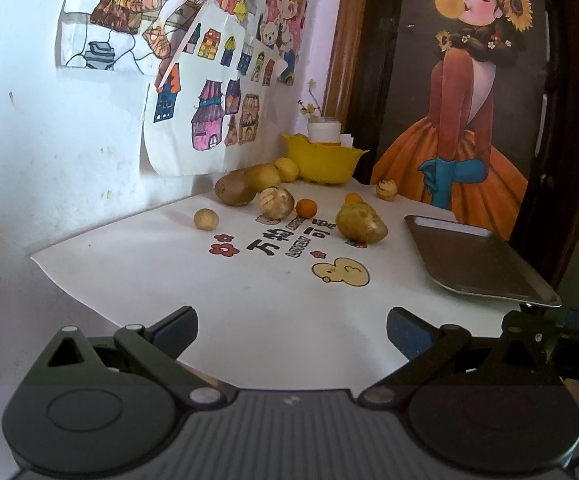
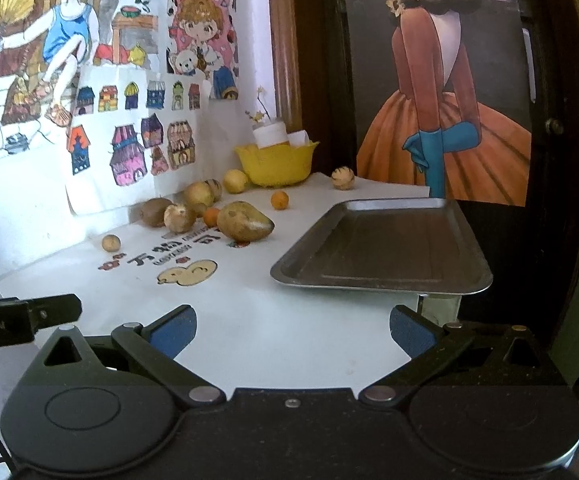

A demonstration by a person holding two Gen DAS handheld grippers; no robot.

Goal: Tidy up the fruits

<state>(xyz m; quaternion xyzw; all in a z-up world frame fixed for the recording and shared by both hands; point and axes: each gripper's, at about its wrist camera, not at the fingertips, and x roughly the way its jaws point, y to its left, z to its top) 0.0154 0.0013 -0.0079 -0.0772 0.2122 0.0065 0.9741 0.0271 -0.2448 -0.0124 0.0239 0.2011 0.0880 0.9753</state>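
Mat (image 1: 137, 280) print reads "万物可爱"; left gripper (image 1: 292, 330) and right gripper (image 2: 292, 328) gape, empty.

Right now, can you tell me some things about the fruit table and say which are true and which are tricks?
1. The metal tray has no fruit on it. True.
2. The left gripper is squeezing an orange. False: its fingers are spread apart with nothing between them.
3. The yellow bowl stands at the back of the table, near the wall. True.
4. The big pear lies inside the yellow bowl. False: it lies on the white mat, out in front of the bowl.
5. The right gripper is open and holds nothing. True.
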